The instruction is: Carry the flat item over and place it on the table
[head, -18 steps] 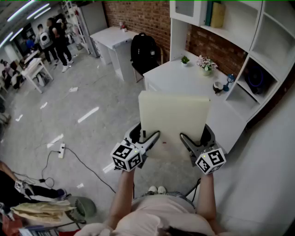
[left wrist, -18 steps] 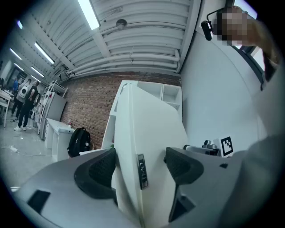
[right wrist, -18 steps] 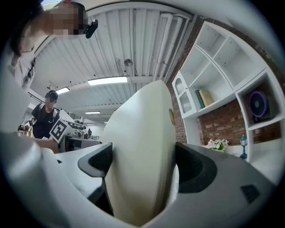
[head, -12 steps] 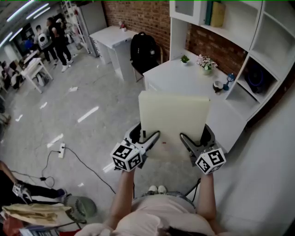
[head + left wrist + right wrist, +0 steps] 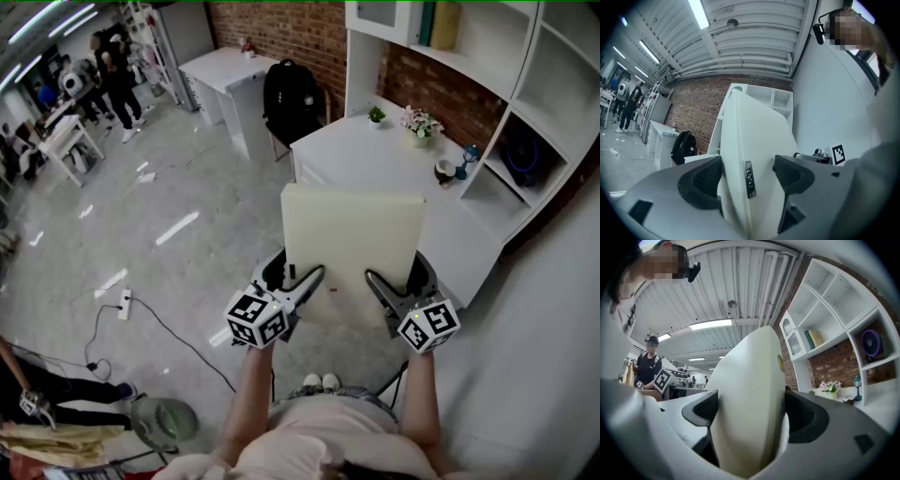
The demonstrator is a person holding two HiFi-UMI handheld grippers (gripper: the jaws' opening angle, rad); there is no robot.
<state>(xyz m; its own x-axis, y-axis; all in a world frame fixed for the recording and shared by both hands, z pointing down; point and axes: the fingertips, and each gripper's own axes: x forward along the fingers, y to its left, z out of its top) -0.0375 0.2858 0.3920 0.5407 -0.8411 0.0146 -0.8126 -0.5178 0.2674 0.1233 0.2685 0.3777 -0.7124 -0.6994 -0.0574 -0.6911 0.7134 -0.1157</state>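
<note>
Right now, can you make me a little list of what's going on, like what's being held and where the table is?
Held thing: cream board, flat, carried in the air
Left gripper: shut on the board's near edge
Right gripper: shut on that same edge
Table: white table just ahead, beside the shelves
On the table: flower pot, small plant
Board on table: not yet
Farther back: black backpack
</note>
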